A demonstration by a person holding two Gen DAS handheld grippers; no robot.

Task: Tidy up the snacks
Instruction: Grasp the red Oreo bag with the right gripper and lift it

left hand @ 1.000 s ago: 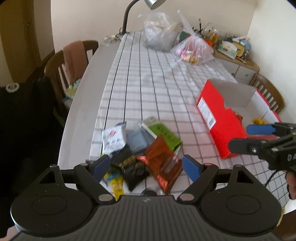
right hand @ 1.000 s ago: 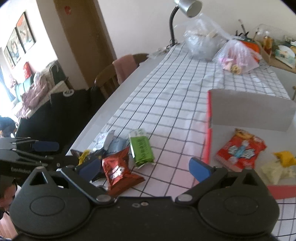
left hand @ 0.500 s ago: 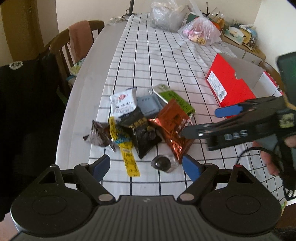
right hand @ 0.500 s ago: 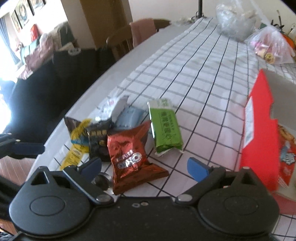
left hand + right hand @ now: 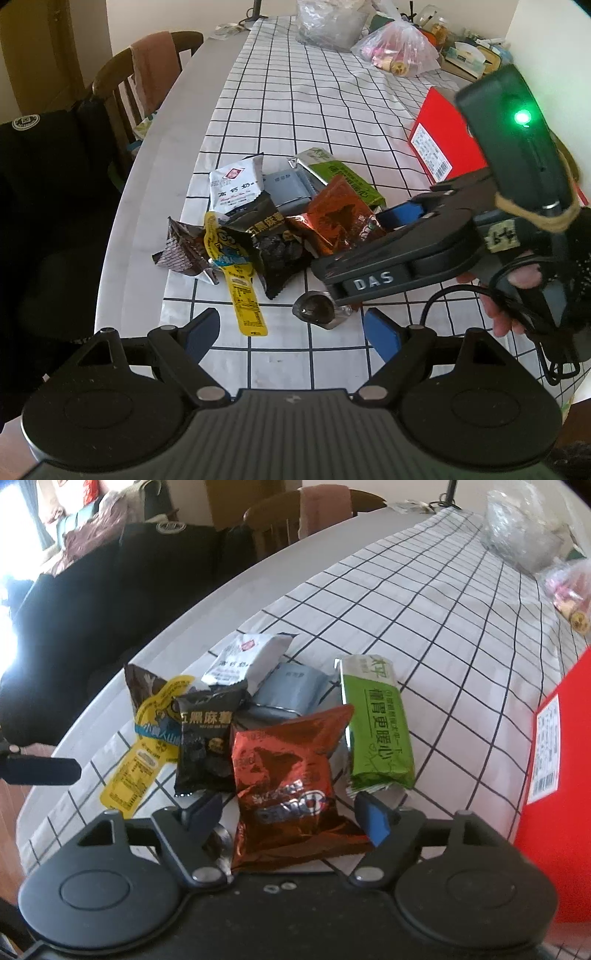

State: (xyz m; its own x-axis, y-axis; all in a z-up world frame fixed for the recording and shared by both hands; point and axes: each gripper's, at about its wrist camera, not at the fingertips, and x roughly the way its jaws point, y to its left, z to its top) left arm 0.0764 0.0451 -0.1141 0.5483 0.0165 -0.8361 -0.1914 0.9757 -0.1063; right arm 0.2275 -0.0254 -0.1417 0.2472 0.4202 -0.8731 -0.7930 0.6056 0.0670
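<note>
A pile of snack packets lies on the checked tablecloth. A copper-red Oreo bag (image 5: 286, 771) lies between the open fingers of my right gripper (image 5: 291, 812), low over the table. Beside it are a green packet (image 5: 376, 731), a black packet (image 5: 207, 738), a yellow packet (image 5: 147, 738), a white packet (image 5: 243, 657) and a grey packet (image 5: 291, 686). In the left wrist view the right gripper (image 5: 354, 243) reaches over the Oreo bag (image 5: 332, 218). My left gripper (image 5: 291, 336) is open and empty, in front of the pile near a small foil-wrapped sweet (image 5: 316, 308).
A red box (image 5: 443, 144) stands to the right of the pile, also at the right edge of the right wrist view (image 5: 554, 760). Plastic bags (image 5: 399, 51) sit at the table's far end. A wooden chair (image 5: 147, 77) stands at the left side.
My right gripper has moved down and forward over the pile, so the Oreo bag now lies between its fingers. My left gripper has drawn back slightly from the pile.
</note>
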